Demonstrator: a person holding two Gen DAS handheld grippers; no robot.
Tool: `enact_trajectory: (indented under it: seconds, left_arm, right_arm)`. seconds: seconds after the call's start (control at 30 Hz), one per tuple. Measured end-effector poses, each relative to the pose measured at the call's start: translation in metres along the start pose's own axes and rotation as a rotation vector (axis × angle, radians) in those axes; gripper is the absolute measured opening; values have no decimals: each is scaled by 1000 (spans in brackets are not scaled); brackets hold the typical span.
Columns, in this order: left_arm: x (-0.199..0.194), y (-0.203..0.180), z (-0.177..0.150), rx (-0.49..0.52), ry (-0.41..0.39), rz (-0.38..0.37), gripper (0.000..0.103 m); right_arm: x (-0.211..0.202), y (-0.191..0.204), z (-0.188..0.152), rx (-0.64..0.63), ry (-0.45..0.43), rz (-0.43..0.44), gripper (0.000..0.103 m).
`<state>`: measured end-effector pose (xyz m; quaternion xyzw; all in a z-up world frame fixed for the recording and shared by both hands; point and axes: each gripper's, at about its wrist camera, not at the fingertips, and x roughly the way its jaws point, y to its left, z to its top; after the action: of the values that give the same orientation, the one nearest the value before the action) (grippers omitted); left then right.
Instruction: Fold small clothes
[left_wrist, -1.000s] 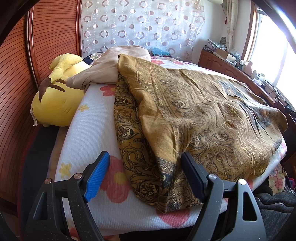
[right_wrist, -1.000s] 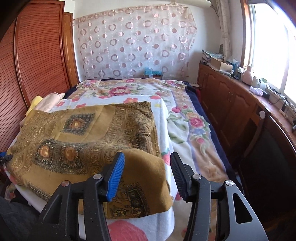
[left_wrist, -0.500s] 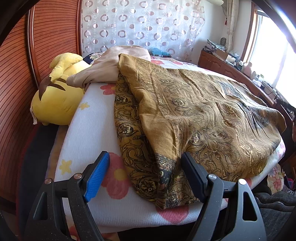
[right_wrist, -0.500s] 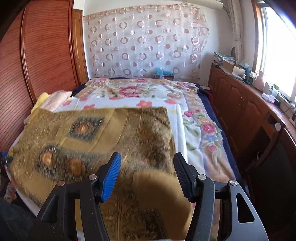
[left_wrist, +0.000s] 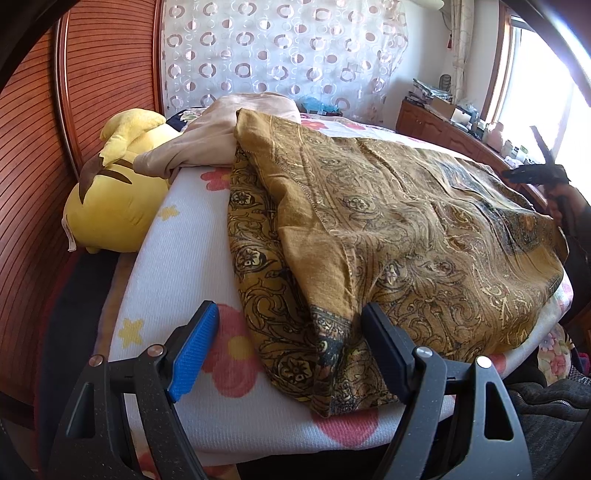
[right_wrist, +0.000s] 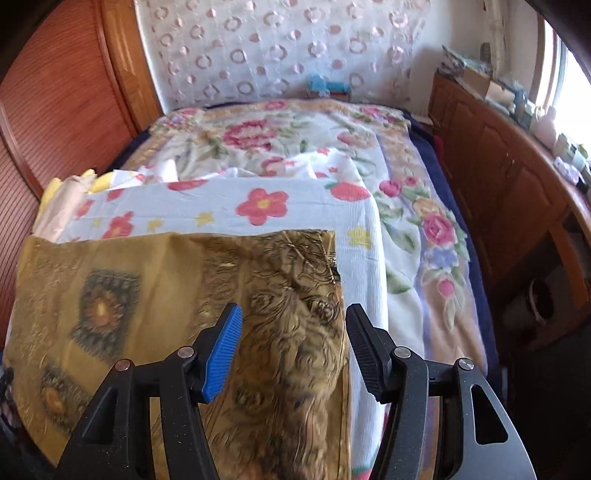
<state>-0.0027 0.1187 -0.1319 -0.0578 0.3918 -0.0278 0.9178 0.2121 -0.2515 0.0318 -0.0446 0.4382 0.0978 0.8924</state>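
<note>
Both grippers spread, pinching nothing: left gripper (left_wrist: 288, 350) above the gold scarf's (left_wrist: 406, 229) near corner, right gripper (right_wrist: 293, 347) over its far-side edge.

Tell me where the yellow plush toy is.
In the left wrist view, the yellow plush toy lies at far left, wedged between the wooden wardrobe and the bed.

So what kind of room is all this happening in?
Most likely a bedroom in someone's home. A bed with a floral cover fills most of the view, a yellow plush toy lies beside it against a wooden wardrobe, and a patterned curtain hangs behind.
</note>
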Motion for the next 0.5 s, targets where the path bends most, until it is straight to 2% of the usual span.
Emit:
enact_trajectory:
  seconds: [0.07,0.1,0.17,0.2,0.23,0.4,0.5]
  left_arm:
    - [0,0,0,0,-3,0,80]
    - [0,0,0,1,-3,-1,80]
    - [0,0,-1,4,-4,-3,80]
    - [0,-1,-2,6,-4,-4,80]
    - [0,-1,-2,6,-4,-5,80]
    - [0,-2,-3,8,-9,1,80]
    - [0,-2,-3,7,-9,0,80]
  right_arm:
    - [20,-4,7,15,35,-17,59]
    - [30,-5,10,23,54,-22,51]
    - [42,-4,12,23,71,-50,31]
    - [36,-3,16,12,59,-56,4]
    - [34,-1,19,2,42,-31,3]
    - [0,9,39,-4,-166,-78,2]
    - [-4,16,51,7,-229,-106,3]
